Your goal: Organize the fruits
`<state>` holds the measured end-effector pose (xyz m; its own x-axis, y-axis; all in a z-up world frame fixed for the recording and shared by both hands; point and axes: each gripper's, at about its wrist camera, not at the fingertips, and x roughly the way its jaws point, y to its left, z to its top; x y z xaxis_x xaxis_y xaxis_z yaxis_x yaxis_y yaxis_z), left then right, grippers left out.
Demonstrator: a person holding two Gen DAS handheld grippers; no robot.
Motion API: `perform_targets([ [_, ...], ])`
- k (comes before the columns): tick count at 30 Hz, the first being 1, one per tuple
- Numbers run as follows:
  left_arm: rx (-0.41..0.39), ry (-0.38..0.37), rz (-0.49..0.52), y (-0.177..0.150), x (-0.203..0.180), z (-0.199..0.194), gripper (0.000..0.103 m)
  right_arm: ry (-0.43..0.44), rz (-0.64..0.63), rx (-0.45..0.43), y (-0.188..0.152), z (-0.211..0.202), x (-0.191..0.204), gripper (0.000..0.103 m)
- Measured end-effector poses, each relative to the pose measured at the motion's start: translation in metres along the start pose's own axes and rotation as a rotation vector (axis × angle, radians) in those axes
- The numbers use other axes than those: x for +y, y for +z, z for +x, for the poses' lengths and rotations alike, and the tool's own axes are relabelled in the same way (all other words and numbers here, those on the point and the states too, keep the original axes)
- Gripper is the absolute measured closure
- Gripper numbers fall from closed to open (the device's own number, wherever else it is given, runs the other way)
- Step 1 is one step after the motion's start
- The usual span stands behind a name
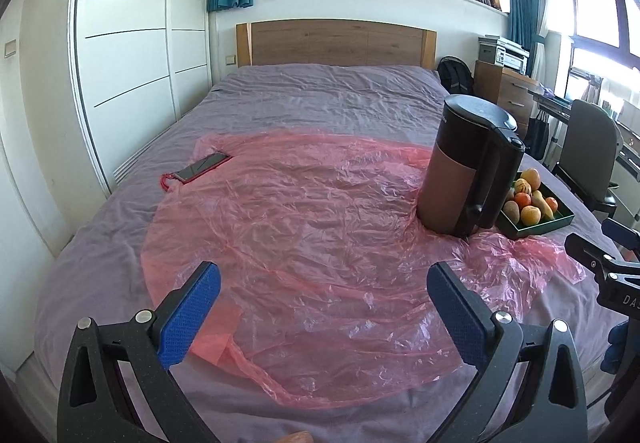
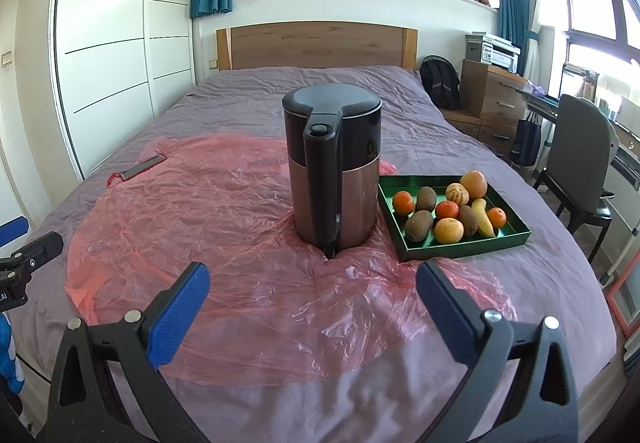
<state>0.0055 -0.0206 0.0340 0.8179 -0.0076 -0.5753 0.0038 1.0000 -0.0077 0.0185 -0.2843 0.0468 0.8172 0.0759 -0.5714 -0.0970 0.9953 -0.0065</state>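
Note:
A dark green tray (image 2: 516, 237) lies on the bed to the right of a kettle; it holds several fruits: oranges (image 2: 403, 201), kiwis (image 2: 419, 225), a yellow pear-like fruit (image 2: 482, 218) and a large orange-yellow fruit (image 2: 473, 183). In the left wrist view the tray (image 1: 560, 222) is partly hidden behind the kettle (image 1: 468, 167). My right gripper (image 2: 313, 297) is open above the pink plastic sheet (image 2: 224, 227), short of the kettle (image 2: 334, 171) and the tray. My left gripper (image 1: 323, 297) is open over the sheet (image 1: 304, 235), empty.
A phone with a red cord (image 1: 202, 167) lies at the sheet's far left. The bed (image 2: 568, 283) has a wooden headboard (image 2: 316, 45). A chair (image 2: 580, 155), drawers (image 2: 492, 95) and a backpack (image 2: 440, 81) stand to the right. The right gripper's body (image 1: 608, 271) shows at the left view's right edge.

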Motion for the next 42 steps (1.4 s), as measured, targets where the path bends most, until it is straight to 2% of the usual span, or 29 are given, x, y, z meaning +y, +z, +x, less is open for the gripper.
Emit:
perform_targets([
  [26, 0.047, -0.030, -0.017, -0.009, 0.004, 0.013, 0.001, -0.011, -0.002, 0.020, -0.010, 0.011, -0.001, 0.000],
  [42, 0.079, -0.052, -0.004, -0.014, -0.009, 0.019, 0.001, -0.025, 0.026, 0.021, -0.016, 0.012, -0.017, 0.000],
])
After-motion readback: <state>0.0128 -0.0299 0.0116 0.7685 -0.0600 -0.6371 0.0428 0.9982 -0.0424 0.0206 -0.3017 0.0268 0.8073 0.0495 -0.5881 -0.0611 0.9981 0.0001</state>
